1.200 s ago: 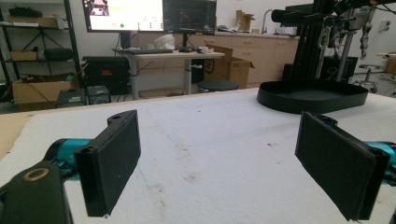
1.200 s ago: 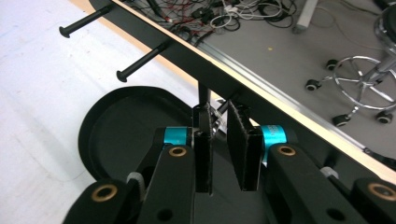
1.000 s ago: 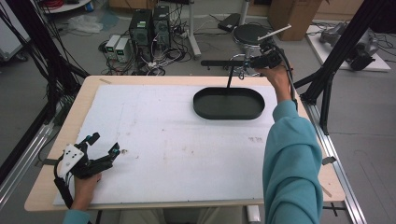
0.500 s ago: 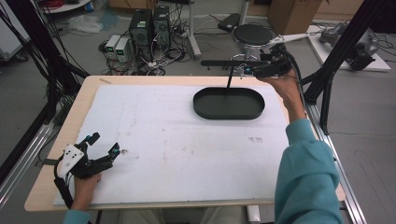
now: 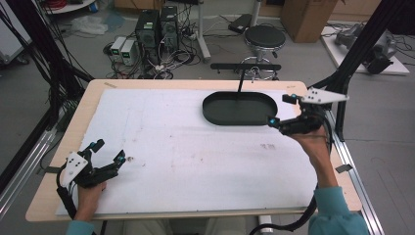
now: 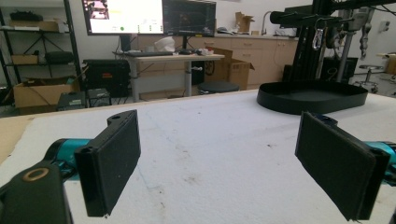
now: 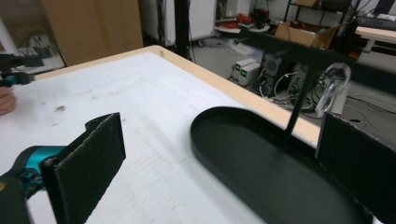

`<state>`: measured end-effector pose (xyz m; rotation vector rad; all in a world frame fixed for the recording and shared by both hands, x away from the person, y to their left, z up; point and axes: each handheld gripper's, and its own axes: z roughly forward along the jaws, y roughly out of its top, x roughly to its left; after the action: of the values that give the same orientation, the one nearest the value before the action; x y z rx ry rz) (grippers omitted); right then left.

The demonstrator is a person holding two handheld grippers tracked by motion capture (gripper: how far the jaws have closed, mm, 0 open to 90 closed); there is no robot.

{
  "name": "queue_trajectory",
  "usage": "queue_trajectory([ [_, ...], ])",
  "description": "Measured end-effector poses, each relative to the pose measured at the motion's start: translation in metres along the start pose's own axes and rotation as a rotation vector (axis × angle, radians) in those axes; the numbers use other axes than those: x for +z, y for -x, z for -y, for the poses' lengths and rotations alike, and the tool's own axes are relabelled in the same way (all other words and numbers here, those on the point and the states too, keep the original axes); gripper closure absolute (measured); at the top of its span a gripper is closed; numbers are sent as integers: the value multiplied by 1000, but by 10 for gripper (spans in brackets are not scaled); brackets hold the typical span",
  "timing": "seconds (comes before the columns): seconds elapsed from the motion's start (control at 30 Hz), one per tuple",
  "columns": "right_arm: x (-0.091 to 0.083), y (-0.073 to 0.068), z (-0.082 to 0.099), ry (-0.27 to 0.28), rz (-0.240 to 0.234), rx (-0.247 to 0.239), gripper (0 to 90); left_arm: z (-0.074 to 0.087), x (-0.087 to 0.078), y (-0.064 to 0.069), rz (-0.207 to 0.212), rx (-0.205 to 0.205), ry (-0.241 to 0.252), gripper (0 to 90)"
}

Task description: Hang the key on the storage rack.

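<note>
A black oval tray lies at the far right of the white sheet, and a thin post rises from its back to a horizontal black bar. A shiny carabiner hangs from that bar. My right gripper hovers by the tray's right end and points at it. Its jaws have just been opening and stand wide apart with nothing between them; its own view looks over the tray rim. My left gripper rests open and empty at the sheet's near left corner, facing the tray from afar.
The white sheet covers most of a wooden table. Black frame posts rise just off the right edge. On the floor beyond are a stool, computer boxes and cables.
My right hand has come down from the bar's right end, toward me, to the tray's right end, and its jaws stand wider. The left hand has kept still.
</note>
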<state>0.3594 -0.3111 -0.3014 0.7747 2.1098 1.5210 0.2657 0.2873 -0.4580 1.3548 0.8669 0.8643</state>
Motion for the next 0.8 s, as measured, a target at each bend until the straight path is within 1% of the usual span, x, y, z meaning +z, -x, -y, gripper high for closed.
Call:
queue_trajectory([
  [0.03, -2, -3, 9, 10, 12, 4, 8, 0, 0, 0, 0, 1, 1, 146],
  [0.1, -6, -9, 31, 33, 14, 3, 8, 0, 0, 0, 0, 2, 2, 146],
  [0.17, -9, -13, 52, 47, 18, 21, 8, 0, 0, 0, -1, 1, 0, 146],
  [0.23, -12, -18, 73, 82, 22, 38, 8, 0, 0, 0, 0, -1, 0, 146],
  [0.33, -15, -24, 102, 123, 59, 69, 8, 0, 0, 0, -1, 1, -1, 146],
  [0.4, -16, -28, 119, 168, 91, 66, 8, 0, 0, 0, -1, -1, -1, 146],
  [0.5, -16, -32, 137, 223, 102, 51, 8, 0, 0, 0, -1, 4, -3, 146],
  [0.57, -15, -32, 145, 231, 92, 67, 8, 0, 0, 0, -1, 5, -3, 146],
  [0.67, -12, -31, 158, 236, 92, 84, 8, 0, 0, 0, 0, 7, -3, 146],
  [0.7, -10, -30, 162, 230, 99, 87, 8, 0, 0, 0, -1, 6, -3, 146],
  [0.73, -11, -31, 164, 239, 105, 83, 8, 0, 0, 0, -1, 2, 2, 145],
  [0.77, -12, -31, 164, 254, 100, 75, 8, 0, 0, 0, -2, 0, -1, 146],
  [0.8, -12, -32, 164, 248, 93, 89, 8, 0, 0, 0, -1, -2, -2, 146],
])
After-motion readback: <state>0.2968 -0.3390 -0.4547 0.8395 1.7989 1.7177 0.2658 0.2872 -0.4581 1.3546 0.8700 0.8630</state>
